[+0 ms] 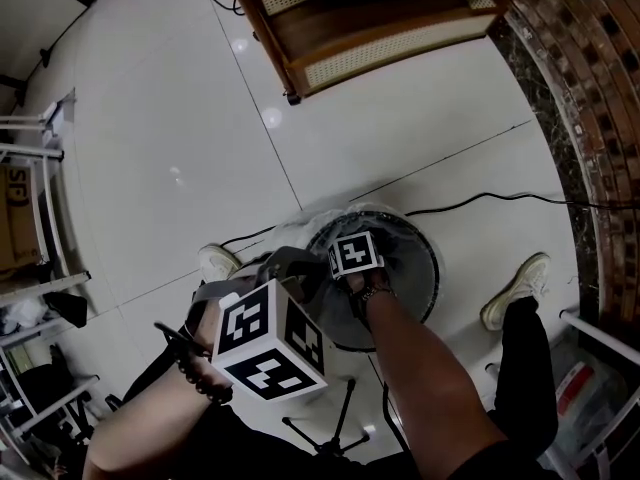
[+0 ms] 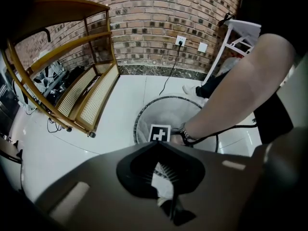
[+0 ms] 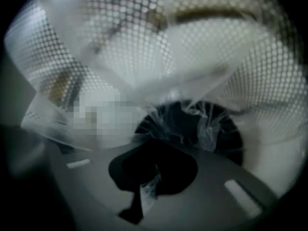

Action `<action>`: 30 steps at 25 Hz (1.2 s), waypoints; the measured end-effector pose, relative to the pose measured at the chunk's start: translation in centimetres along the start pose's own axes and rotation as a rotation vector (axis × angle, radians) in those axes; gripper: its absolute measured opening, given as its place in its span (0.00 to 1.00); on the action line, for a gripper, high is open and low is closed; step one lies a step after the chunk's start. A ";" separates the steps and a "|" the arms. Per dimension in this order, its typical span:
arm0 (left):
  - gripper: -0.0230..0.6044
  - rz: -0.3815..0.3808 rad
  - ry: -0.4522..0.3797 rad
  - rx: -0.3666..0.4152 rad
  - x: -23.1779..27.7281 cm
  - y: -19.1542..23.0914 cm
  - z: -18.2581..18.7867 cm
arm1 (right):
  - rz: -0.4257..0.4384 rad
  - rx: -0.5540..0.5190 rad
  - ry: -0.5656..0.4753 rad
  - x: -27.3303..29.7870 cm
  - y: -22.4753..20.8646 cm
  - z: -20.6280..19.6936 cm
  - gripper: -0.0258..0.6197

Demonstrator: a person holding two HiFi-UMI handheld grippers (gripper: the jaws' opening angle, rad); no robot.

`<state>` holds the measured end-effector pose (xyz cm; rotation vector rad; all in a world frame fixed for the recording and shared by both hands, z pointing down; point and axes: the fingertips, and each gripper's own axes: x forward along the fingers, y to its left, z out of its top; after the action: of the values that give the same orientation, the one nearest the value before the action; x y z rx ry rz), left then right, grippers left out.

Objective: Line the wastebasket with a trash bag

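A round wire-mesh wastebasket stands on the white tiled floor between the person's feet. A thin translucent trash bag hangs loosely inside it, against the mesh wall. My right gripper is down inside the basket, shut on a strip of the bag film; its marker cube shows in the basket's mouth. Above the near rim, my left gripper is shut on another fold of the bag. Its marker cube is in front. The basket's dark bottom shows through the film.
A wooden bench with cane panels stands beyond the basket. A black cable runs across the floor behind it. Shoes flank the basket. White racks line the left, and a curved brick wall is at the back.
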<state>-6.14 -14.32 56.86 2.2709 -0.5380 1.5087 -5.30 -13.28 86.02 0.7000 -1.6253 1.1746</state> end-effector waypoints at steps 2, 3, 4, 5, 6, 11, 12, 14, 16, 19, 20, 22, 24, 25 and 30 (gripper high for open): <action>0.04 0.002 -0.002 -0.002 0.0 -0.1 0.1 | -0.006 -0.004 -0.003 0.0 -0.2 0.0 0.04; 0.04 0.004 -0.004 0.000 0.0 -0.1 0.1 | -0.008 -0.004 -0.007 -0.1 -0.2 0.1 0.04; 0.04 0.006 -0.005 0.003 0.0 -0.1 0.1 | -0.008 -0.002 -0.013 -0.3 -0.2 0.2 0.04; 0.04 0.009 -0.005 0.008 0.0 0.0 0.2 | -0.007 0.001 -0.022 -0.5 -0.1 0.4 0.04; 0.04 0.012 -0.005 0.014 0.0 0.1 0.2 | -0.004 0.005 -0.031 -0.8 0.0 0.7 0.04; 0.04 0.014 -0.012 0.023 0.1 0.1 0.1 | 0.005 0.016 -0.072 -3.3 0.7 1.7 0.04; 0.04 0.016 -0.014 0.023 0.1 0.2 0.2 | 0.005 0.011 -0.082 -4.0 0.8 1.8 0.04; 0.04 0.022 -0.015 0.023 0.0 0.3 0.1 | 0.001 -0.004 -0.103 -5.3 1.1 2.0 0.04; 0.04 0.027 -0.016 0.024 -0.1 0.4 -0.1 | -0.003 -0.015 -0.119 -6.6 1.5 1.9 0.04; 0.04 0.028 -0.020 0.030 0.0 0.1 -0.2 | -0.005 -0.022 -0.144 -8.7 2.2 1.5 0.04; 0.04 0.028 -0.024 0.031 0.0 0.0 -0.1 | -0.003 -0.025 -0.155 -9.4 2.5 1.4 0.04; 0.04 0.028 -0.031 0.036 0.0 -0.2 -0.1 | -0.002 -0.030 -0.180 -10.9 3.2 1.5 0.04; 0.04 0.030 -0.035 0.045 0.0 -0.3 0.0 | -0.005 -0.036 -0.209 -12.6 3.8 1.7 0.04; 0.04 0.030 -0.037 0.049 0.1 -0.3 -0.1 | -0.006 -0.040 -0.224 -13.4 4.0 1.8 0.04; 0.04 0.032 -0.047 0.048 0.4 -0.5 -0.2 | -0.015 -0.058 -0.284 -17.4 4.9 1.8 0.04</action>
<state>-5.86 -13.84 57.25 2.3498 -0.5593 1.5017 -3.95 -14.62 67.95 0.8702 -1.8774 1.0480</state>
